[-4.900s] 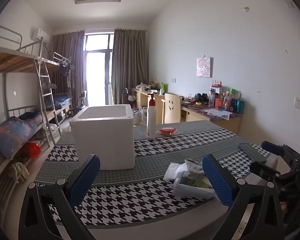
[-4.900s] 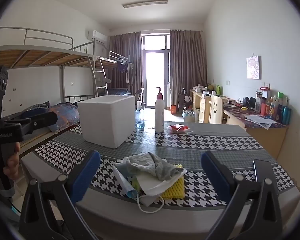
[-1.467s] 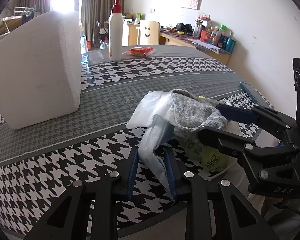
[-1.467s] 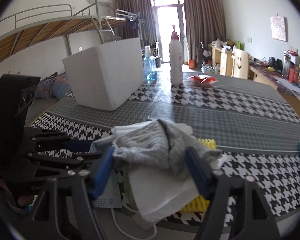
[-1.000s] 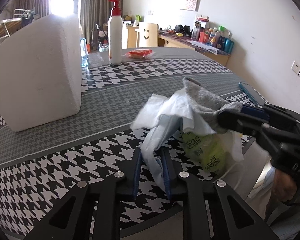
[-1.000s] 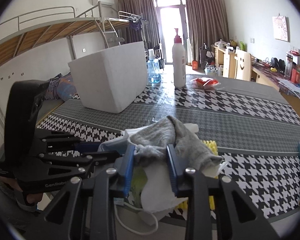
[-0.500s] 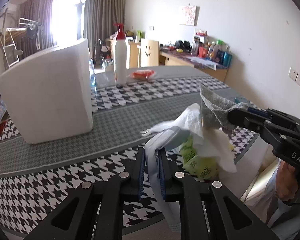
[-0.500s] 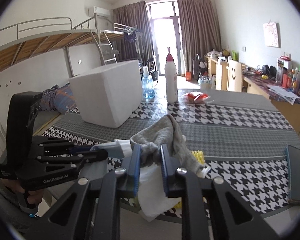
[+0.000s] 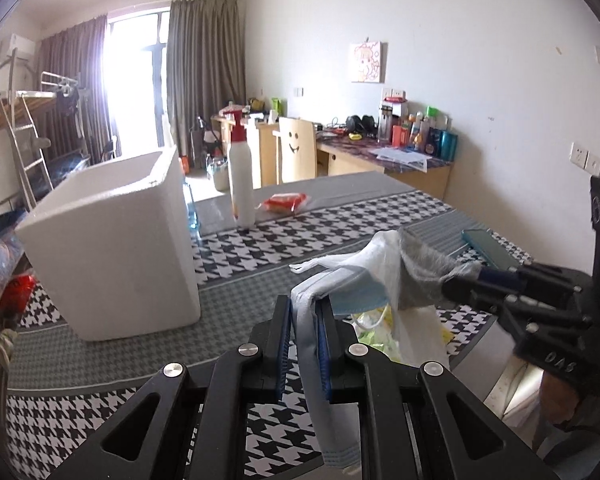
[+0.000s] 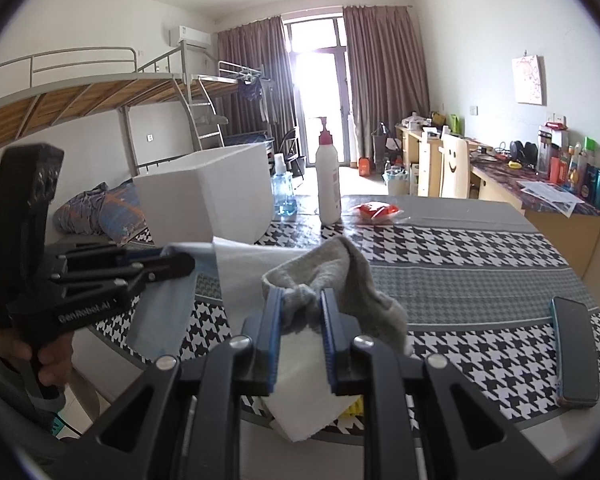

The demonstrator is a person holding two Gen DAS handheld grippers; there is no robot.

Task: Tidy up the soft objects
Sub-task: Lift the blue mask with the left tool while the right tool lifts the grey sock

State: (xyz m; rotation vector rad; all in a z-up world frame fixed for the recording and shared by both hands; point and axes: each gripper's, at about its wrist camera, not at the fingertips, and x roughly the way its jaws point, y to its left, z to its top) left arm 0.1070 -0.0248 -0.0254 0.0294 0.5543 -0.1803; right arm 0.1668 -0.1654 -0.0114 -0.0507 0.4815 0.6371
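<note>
My left gripper (image 9: 303, 316) is shut on a light blue face mask (image 9: 320, 360), held above the table's near edge; it also shows in the right wrist view (image 10: 164, 304). My right gripper (image 10: 300, 312) is shut on a grey sock (image 10: 340, 276), which drapes over white cloth (image 10: 312, 396); the sock also shows in the left wrist view (image 9: 424, 272). The lifted bundle includes a white cloth (image 9: 380, 252) and a yellow-green bag (image 9: 376, 332). A white foam box (image 9: 112, 244) stands open-topped on the table to the left.
A white pump bottle (image 9: 241, 184) and a red packet (image 9: 284, 202) sit at the table's far side. A phone (image 10: 574, 352) lies at the right edge of the houndstooth tablecloth (image 10: 480, 248). A clear bottle (image 10: 283, 192) stands behind the box. Bunk bed on the left, desks on the right.
Both grippers closed on the pile and have lifted it off the table, rising together. The mask and sock now hang apart between the two grippers.
</note>
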